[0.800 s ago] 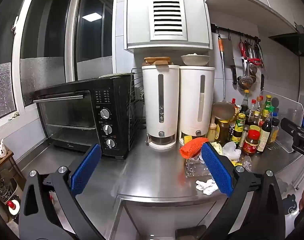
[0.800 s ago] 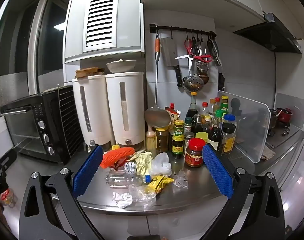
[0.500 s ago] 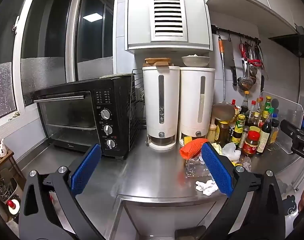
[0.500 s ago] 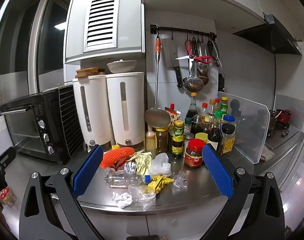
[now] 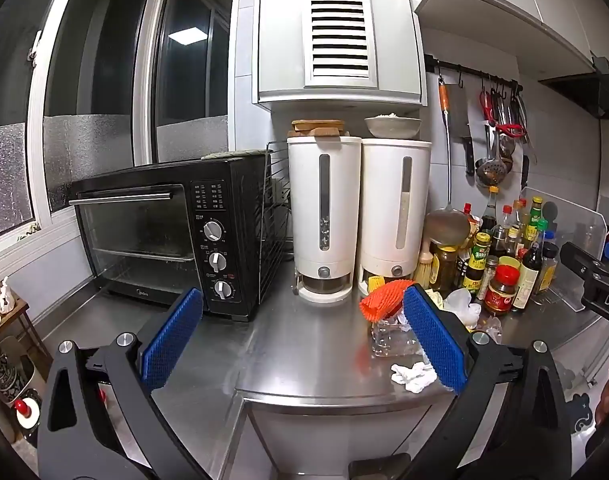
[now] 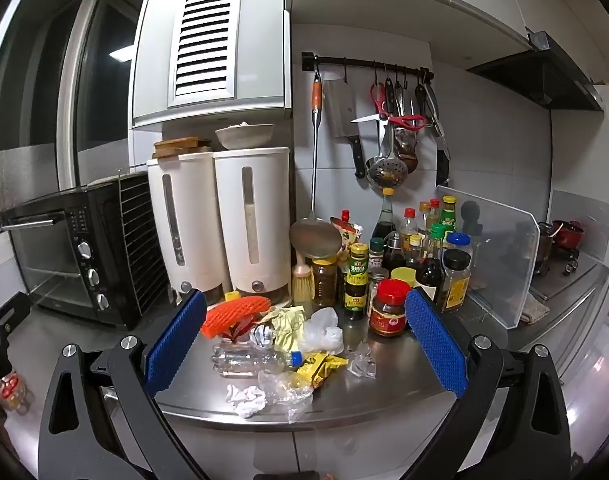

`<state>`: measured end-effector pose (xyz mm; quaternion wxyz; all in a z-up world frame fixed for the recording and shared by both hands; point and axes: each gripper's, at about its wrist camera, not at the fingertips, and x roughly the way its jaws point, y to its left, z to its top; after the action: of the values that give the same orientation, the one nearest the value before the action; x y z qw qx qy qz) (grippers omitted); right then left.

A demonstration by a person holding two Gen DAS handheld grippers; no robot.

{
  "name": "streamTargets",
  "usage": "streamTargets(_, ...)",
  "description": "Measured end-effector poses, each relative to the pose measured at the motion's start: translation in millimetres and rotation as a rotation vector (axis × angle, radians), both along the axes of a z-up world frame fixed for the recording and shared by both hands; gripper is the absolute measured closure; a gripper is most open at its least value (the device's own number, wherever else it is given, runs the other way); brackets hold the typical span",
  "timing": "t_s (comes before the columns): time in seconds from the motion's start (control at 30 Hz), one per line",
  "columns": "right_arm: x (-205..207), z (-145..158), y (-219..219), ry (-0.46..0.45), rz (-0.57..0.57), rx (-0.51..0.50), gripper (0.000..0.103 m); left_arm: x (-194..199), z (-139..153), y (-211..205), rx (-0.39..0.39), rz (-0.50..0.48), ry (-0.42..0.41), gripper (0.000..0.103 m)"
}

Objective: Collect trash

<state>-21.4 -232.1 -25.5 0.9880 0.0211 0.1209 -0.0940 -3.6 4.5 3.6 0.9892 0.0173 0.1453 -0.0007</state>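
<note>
Since the earlier frames almost nothing has shifted: both views have drifted only slightly, and the litter lies as it did. The left gripper (image 5: 302, 338) and the right gripper (image 6: 304, 336) both hang short of the steel counter (image 6: 388, 384), jaws spread wide and empty, a posture that suits an approach not yet committed to one item.

The trash is heaped in front of the right-hand white dispenser (image 6: 251, 220), which serves as landmark. Directly before its base lies an orange mesh net (image 6: 234, 313); in front of that, a crushed clear plastic bottle (image 6: 252, 358) rests on its side, blue cap pointing away from the dispenser's side toward the jars. A crumpled white tissue (image 6: 246, 396) and clear film (image 6: 286, 390) sit nearest the counter's front edge. Yellow wrappers (image 6: 322, 363) and a white plastic bag (image 6: 322, 330) lie to the right of the dispenser, just before the red-lidded jar (image 6: 389, 308).

In the left wrist view the tissue (image 5: 413, 376) lies beside the gripper's right blue pad (image 5: 432, 344). Being loose and near the edge, it appears the easiest first pick; the jars close behind the bag could be knocked.
</note>
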Motion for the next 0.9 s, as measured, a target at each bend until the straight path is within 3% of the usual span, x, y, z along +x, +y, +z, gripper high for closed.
streamTargets(0.9, -0.6, -0.3, 1.5, 0.000, 0.001, -0.006, 0.003, -1.1, 3.6, 1.5, -0.002, -0.003, 0.000, 0.008)
